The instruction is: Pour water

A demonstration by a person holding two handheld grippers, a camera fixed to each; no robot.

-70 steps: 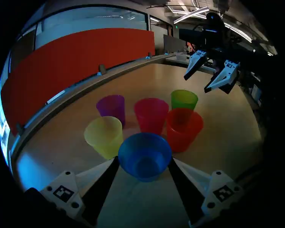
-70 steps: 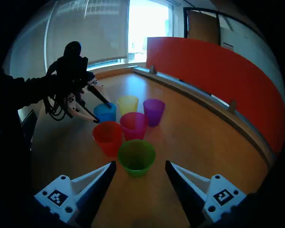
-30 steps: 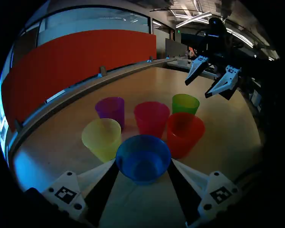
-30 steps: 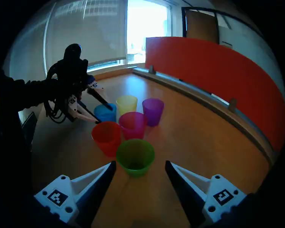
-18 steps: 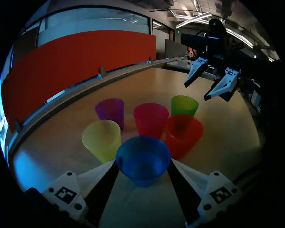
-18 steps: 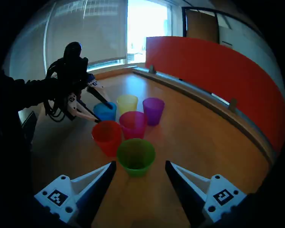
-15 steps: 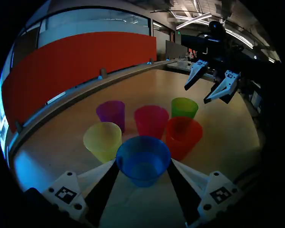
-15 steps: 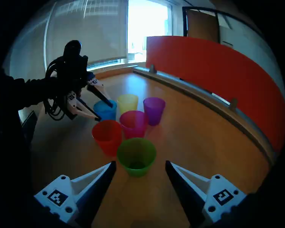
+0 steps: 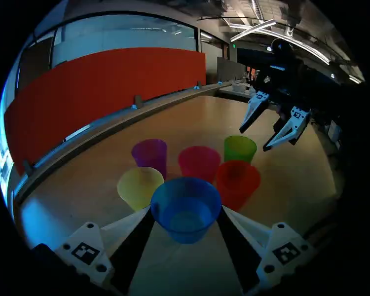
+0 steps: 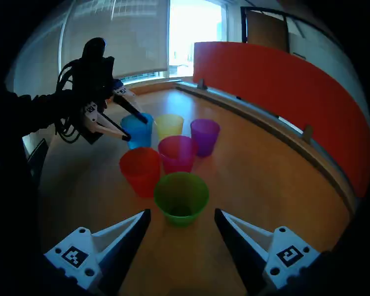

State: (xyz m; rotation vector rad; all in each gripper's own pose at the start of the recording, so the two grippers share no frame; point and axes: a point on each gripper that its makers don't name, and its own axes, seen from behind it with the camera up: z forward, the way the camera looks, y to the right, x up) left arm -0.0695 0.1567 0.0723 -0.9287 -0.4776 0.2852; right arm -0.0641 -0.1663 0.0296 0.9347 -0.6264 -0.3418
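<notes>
Several coloured plastic cups stand clustered on a wooden table [image 9: 204, 113]. In the left gripper view my left gripper [image 9: 185, 212] is shut on the blue cup [image 9: 185, 209], held a little above the others. Behind it are the yellow cup [image 9: 139, 186], purple cup [image 9: 151, 155], pink cup [image 9: 199, 163], red cup [image 9: 237, 182] and green cup [image 9: 240, 148]. My right gripper [image 9: 254, 139] hangs open just beyond the green cup. In the right gripper view my right gripper [image 10: 181, 213] is open, with the green cup [image 10: 181, 197] just ahead of its tips. The left gripper [image 10: 136, 129] holds the blue cup [image 10: 135, 132].
A red partition [image 9: 96, 84] and a rail [image 10: 283, 126] run along the table's far side. A person's dark sleeve [image 10: 32, 111] reaches in from the left of the right gripper view. Bare tabletop [image 10: 264, 182] lies to the right of the cups.
My left gripper has lifted the blue cup off the table, so the other cups sit lower and farther behind it. The right gripper has stayed open near the green cup.
</notes>
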